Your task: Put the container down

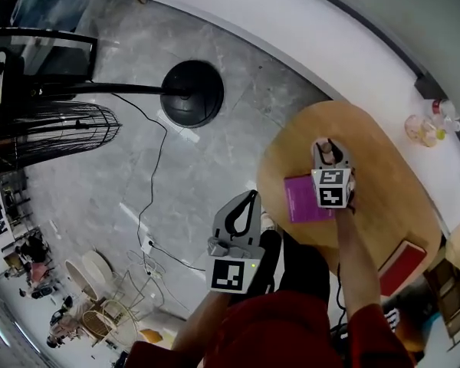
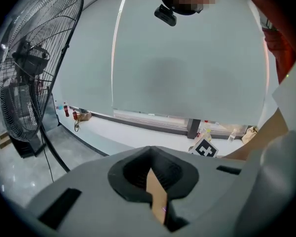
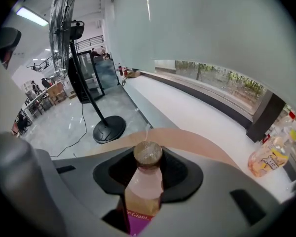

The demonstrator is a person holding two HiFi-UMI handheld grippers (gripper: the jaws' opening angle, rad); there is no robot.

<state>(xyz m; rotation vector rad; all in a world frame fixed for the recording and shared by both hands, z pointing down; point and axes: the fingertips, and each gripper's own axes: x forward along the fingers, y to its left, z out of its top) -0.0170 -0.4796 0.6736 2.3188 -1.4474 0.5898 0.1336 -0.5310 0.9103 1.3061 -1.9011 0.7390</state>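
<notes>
Pale pink plastic with a bronze screw cap, the labelled bottle (image 3: pixel 144 184) sits between the jaws of the right gripper (image 1: pixel 328 150), which are clenched on it below the cap. It is over the round wooden table (image 1: pixel 383 152), by the edge of the magenta book (image 1: pixel 303 199); whether its base touches anything cannot be told. The holder should probably lower it straight, seat the base flat on bare wood, then release. The left gripper (image 1: pixel 250 199) is closed and empty, off the table.

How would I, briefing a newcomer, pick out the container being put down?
Find the round wooden table. By its magenta book, the right gripper clamps a pale bottle. It has a brown cap; the other bottles stand on the white ledge.
</notes>
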